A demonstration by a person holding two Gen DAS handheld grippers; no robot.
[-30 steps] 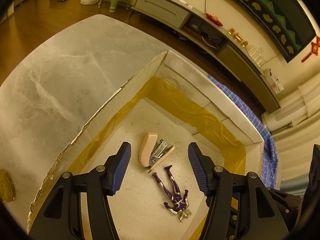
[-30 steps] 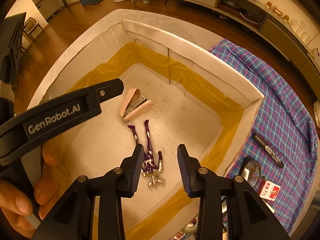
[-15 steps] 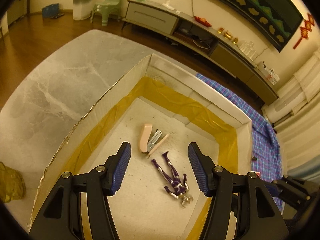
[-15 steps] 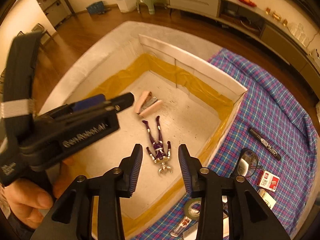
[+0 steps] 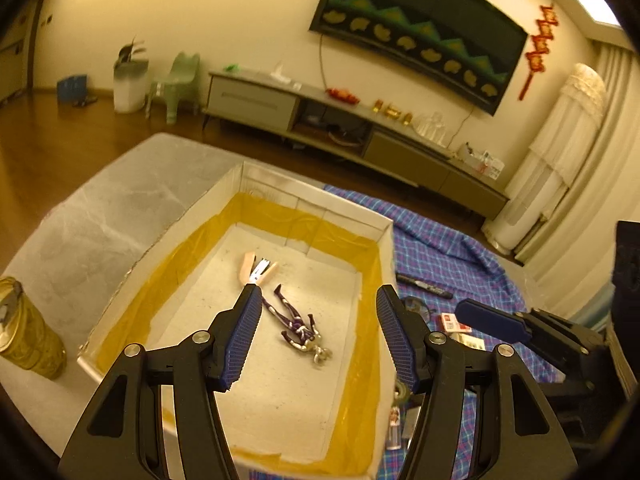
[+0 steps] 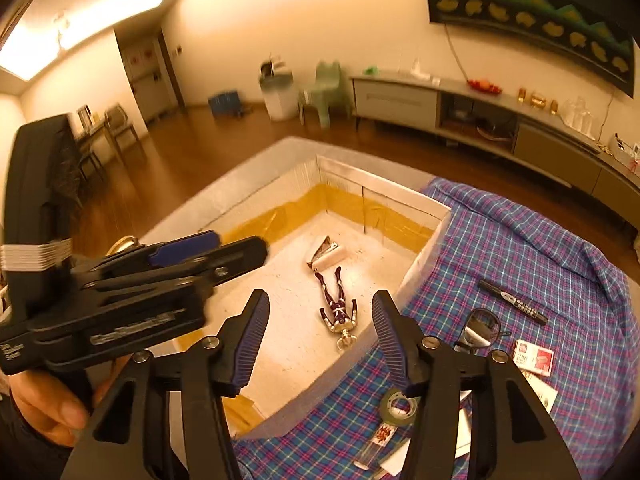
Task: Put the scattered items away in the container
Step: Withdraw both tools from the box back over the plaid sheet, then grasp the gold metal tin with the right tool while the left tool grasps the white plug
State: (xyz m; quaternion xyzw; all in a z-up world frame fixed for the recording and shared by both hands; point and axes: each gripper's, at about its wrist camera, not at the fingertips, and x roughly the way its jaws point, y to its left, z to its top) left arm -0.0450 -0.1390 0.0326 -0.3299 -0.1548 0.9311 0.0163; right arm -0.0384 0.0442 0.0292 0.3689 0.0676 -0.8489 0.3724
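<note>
A white box (image 5: 384, 240) (image 6: 424, 256) lined with yellow tape stands on the table. Inside lie a pink stapler (image 5: 254, 268) (image 6: 326, 254) and a purple toy figure (image 5: 296, 322) (image 6: 340, 312). My left gripper (image 5: 316, 320) is open and empty, high above the box. My right gripper (image 6: 320, 320) is open and empty, above the box's right wall. On the blue plaid cloth (image 6: 540, 248) lie a black marker (image 6: 512, 302) (image 5: 424, 286), glasses (image 6: 480, 330), a red-white staple box (image 6: 534, 358), a tape roll (image 6: 398, 406) and small cards (image 6: 384, 434).
A gold tin can (image 5: 26, 328) stands on the grey marble table (image 5: 120, 208) left of the box. The left gripper body (image 6: 120, 300) fills the left of the right wrist view. A TV cabinet (image 5: 360, 136) runs along the far wall.
Both grippers have risen and pulled back from inside the box. The right gripper's jaws have opened wider. The stapler and figure stay in place.
</note>
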